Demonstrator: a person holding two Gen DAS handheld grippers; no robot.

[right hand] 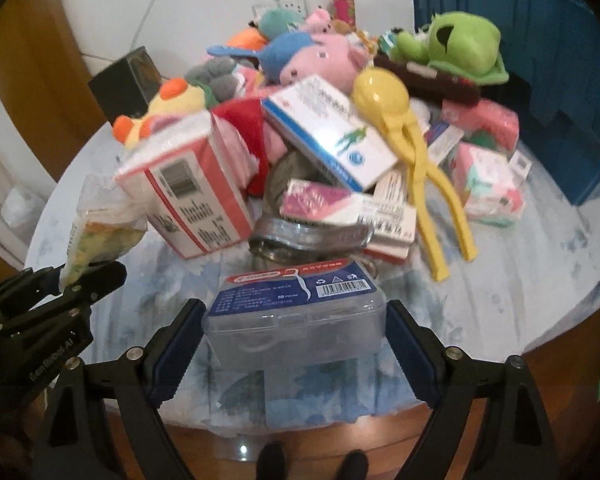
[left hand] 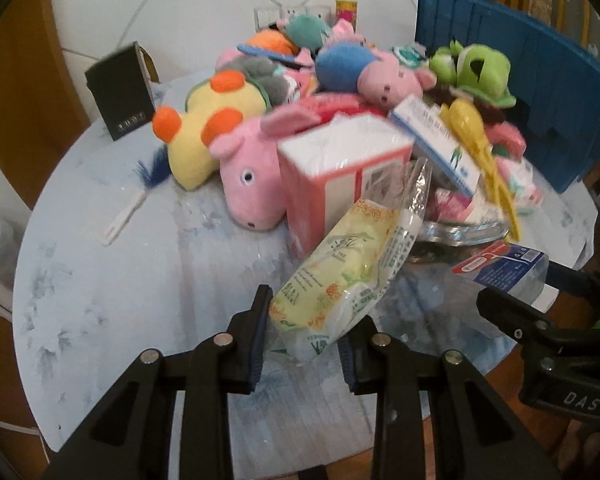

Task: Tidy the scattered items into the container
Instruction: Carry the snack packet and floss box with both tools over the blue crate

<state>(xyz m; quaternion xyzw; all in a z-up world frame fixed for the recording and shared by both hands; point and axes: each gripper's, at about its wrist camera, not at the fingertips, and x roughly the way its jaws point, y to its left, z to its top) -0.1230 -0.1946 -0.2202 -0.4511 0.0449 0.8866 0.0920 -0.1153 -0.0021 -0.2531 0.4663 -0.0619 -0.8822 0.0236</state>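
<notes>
My left gripper (left hand: 306, 332) is shut on a yellow-green plastic tissue packet (left hand: 340, 276), held above the table near the front; it also shows in the right wrist view (right hand: 100, 236). My right gripper (right hand: 294, 338) is shut on a clear plastic floss-pick box with a blue label (right hand: 296, 312), held above the table's front edge; the box also shows in the left wrist view (left hand: 504, 268). A glass bowl (right hand: 300, 236) sits just beyond, with small boxes and a white-and-blue box (right hand: 328, 132) piled on it.
A blue crate (right hand: 540, 60) stands at the back right. Plush toys, a pink pig (left hand: 252, 176), a red-and-white carton (right hand: 188, 196), yellow tongs (right hand: 420, 160) and pink packets (right hand: 488, 172) crowd the round table (left hand: 120, 280). A black box (left hand: 120, 92) stands far left.
</notes>
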